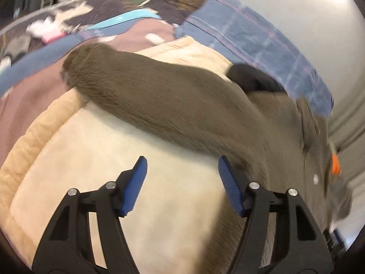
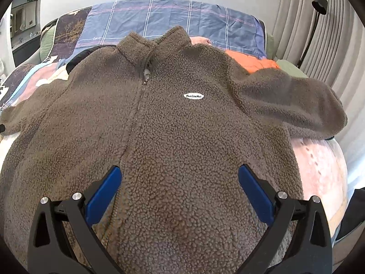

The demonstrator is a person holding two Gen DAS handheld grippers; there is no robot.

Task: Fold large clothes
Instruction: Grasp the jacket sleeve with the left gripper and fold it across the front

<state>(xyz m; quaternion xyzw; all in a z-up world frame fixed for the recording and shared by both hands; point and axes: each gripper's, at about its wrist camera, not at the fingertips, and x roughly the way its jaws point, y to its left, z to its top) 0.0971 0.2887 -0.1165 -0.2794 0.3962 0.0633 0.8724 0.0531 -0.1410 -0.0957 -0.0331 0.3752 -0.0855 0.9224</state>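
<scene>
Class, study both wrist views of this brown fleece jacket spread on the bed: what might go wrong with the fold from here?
1. The left gripper hangs open beside the sleeve, over the cream blanket; closing here might pinch blanket too.
2. The thick fleece jacket may spring back open once folded.
3. The orange garment beneath its shoulder could drag along.

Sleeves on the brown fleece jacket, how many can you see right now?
2. On the brown fleece jacket, one sleeve spreads out toward the curtain side; the other sleeve stretches across the cream blanket, ahead of the left gripper.
</scene>
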